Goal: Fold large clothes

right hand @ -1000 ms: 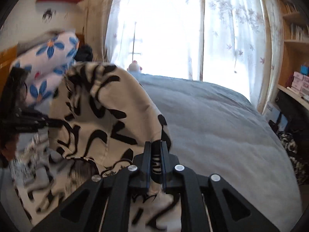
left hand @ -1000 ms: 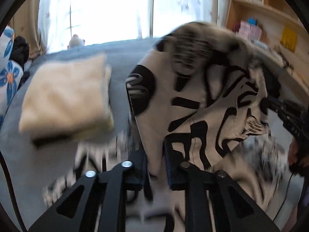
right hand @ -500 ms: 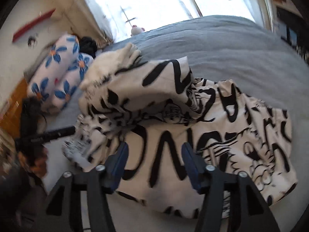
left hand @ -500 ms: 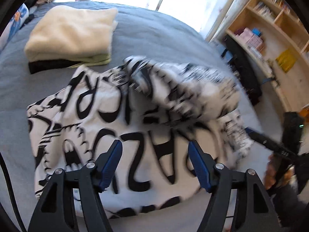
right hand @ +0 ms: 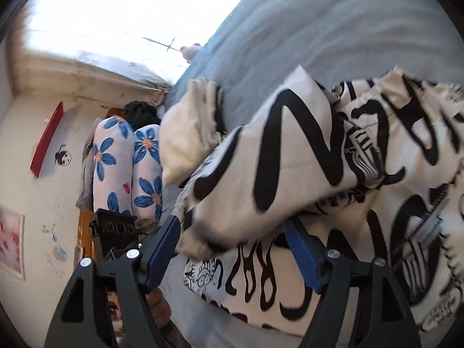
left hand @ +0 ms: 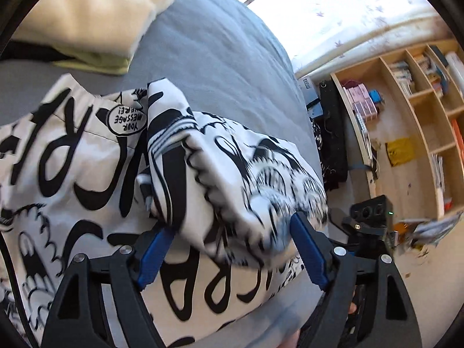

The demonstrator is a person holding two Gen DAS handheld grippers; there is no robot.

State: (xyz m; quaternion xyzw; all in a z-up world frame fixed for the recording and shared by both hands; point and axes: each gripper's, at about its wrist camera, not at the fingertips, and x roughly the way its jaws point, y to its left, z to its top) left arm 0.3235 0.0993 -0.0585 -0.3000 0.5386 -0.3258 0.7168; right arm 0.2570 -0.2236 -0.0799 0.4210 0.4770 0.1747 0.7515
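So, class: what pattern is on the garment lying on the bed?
Bold black lettering and cartoon drawings on white garment, clearest in the left wrist view.

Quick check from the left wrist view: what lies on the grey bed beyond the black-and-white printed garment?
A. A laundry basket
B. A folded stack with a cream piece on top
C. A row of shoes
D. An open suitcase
B: beyond the garment, a folded stack with a cream piece on top rests on the bed; no suitcase, basket or shoes show there.
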